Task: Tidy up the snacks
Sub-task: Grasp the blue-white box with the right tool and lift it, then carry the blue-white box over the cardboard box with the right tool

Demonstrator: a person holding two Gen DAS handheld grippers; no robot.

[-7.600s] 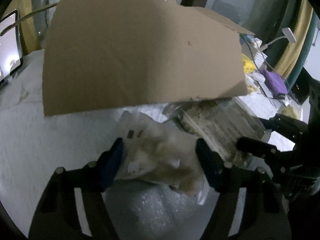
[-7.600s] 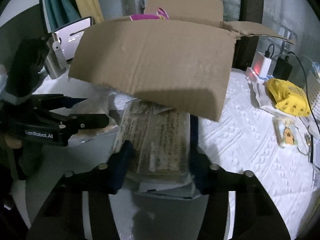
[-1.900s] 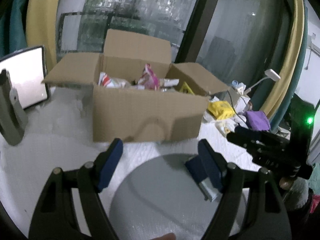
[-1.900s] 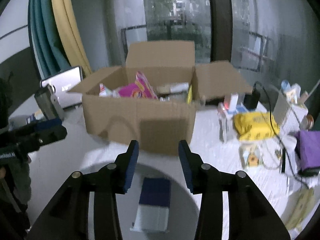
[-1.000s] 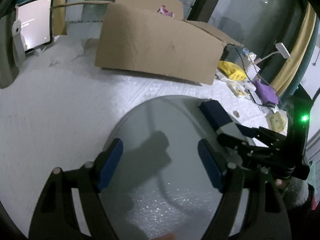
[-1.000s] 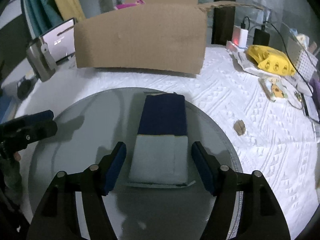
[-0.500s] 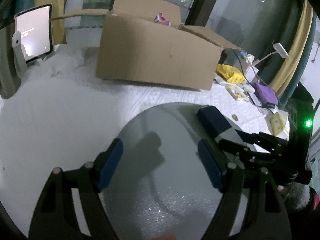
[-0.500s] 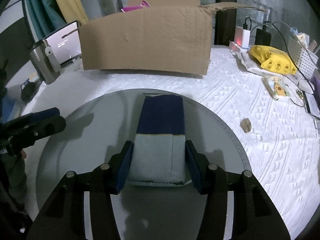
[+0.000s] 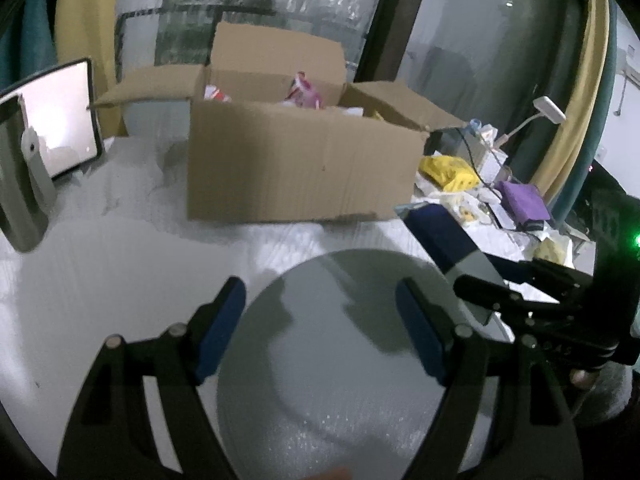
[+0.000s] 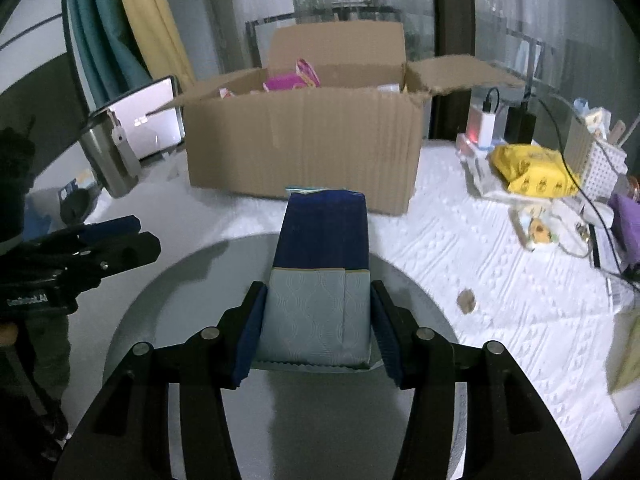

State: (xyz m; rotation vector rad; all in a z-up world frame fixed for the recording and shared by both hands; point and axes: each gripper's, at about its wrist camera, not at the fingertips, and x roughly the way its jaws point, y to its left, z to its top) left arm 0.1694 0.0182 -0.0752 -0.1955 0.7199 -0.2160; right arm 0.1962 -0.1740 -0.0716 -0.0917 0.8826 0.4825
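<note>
My right gripper (image 10: 318, 330) was clenched on the navy-and-grey snack pack (image 10: 322, 256), its long axis pointing straight at the cardboard box (image 10: 308, 148) beyond, while my left gripper (image 9: 320, 332) hung released, empty.

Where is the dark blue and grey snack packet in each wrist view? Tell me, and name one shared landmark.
Left wrist: the snack packet is right of centre, held by the right claw.
Right wrist: the packet is centred, between the right claw's pads.
Shared landmark: the open cardboard box behind it.
</note>
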